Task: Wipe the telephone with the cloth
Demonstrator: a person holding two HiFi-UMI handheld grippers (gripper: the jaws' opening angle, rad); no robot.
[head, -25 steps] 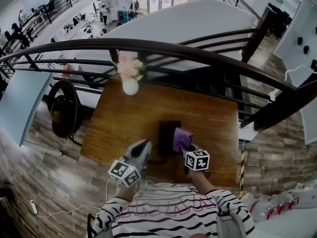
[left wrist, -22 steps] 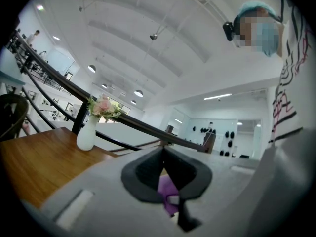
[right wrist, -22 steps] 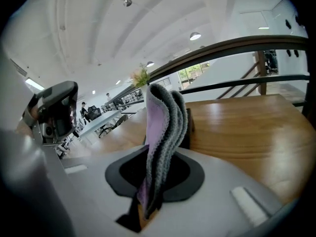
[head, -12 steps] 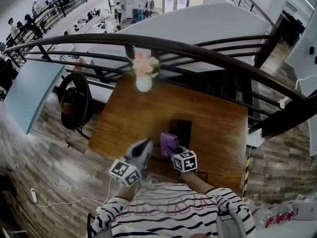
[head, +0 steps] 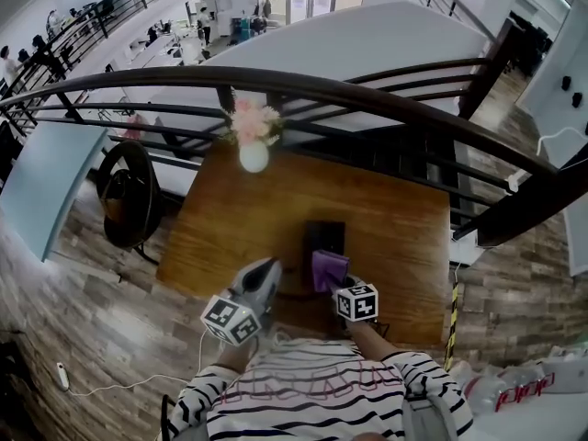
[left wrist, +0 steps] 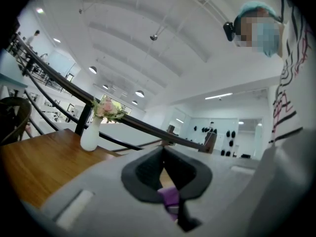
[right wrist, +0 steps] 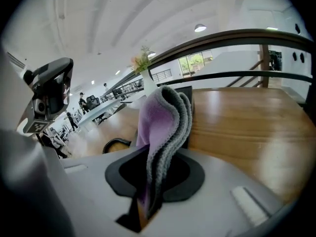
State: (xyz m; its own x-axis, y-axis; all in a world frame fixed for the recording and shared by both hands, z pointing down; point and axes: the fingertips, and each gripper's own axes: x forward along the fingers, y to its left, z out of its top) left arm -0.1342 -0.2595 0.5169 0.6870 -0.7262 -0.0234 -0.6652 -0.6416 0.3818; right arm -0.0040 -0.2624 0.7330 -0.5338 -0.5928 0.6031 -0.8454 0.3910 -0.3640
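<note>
A black telephone (head: 323, 237) lies on the wooden table (head: 404, 228), its near end under a folded purple-and-grey cloth (head: 329, 269). My right gripper (head: 338, 285) is shut on that cloth and holds it against the phone's near end. In the right gripper view the cloth (right wrist: 160, 127) stands up out of the gripper (right wrist: 150, 181), hiding most of the dark telephone (right wrist: 187, 97); a coiled cord (right wrist: 114, 143) lies to the left. My left gripper (head: 265, 274) hovers left of the phone, not touching it. Its jaws (left wrist: 165, 169) are shut and empty, with a bit of cloth (left wrist: 170, 196) showing beyond them.
A white vase of pink flowers (head: 253, 150) stands at the table's far edge. A dark curved railing (head: 367, 95) runs behind the table, with a drop beyond it. A black round chair (head: 124, 196) sits off the table's left side.
The right gripper swept the cloth to the left across the phone's near end, then back toward the right. The left gripper has stayed where it was.
</note>
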